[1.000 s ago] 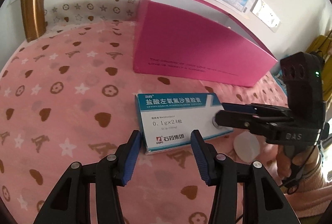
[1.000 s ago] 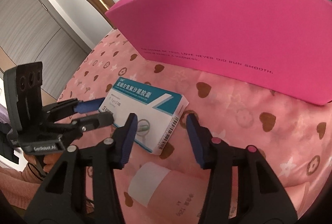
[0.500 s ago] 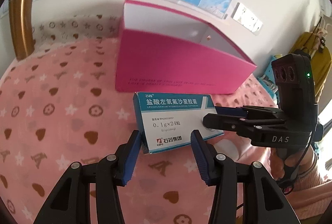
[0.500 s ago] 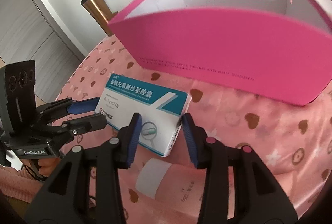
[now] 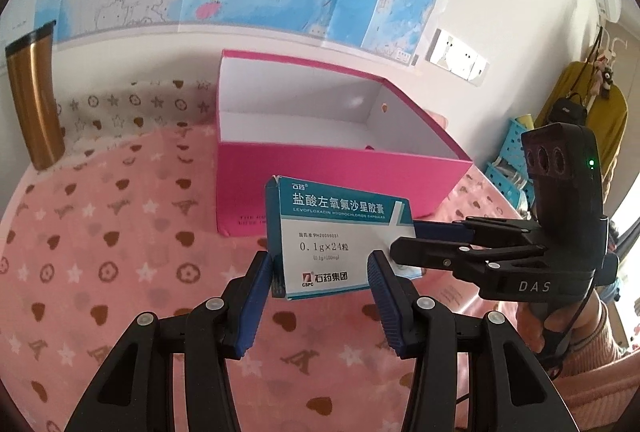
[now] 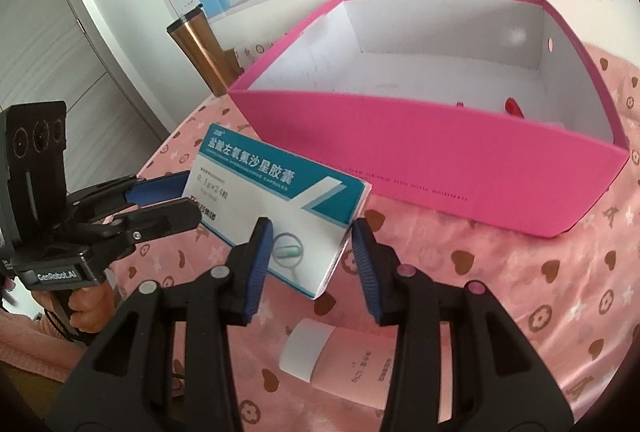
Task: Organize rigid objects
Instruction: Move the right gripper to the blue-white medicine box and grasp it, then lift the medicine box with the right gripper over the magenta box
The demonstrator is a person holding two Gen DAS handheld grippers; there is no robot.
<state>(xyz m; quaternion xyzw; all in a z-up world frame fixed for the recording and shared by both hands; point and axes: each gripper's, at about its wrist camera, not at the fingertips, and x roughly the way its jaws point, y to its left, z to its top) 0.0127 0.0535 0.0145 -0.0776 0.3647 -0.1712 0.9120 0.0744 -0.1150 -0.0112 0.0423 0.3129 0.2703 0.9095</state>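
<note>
The blue-and-white medicine box (image 5: 338,238) hangs above the pink cloth (image 5: 100,272), just in front of the open pink box (image 5: 340,183), pinched at one end by the left gripper (image 5: 320,272) and at the other by the right gripper (image 6: 312,244). To finish well, both hands should rise together, clear the near wall, and release only inside.

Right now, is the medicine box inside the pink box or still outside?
Outside. The medicine box is held up in front of the pink box, gripped by the left tool and right tool.
</note>
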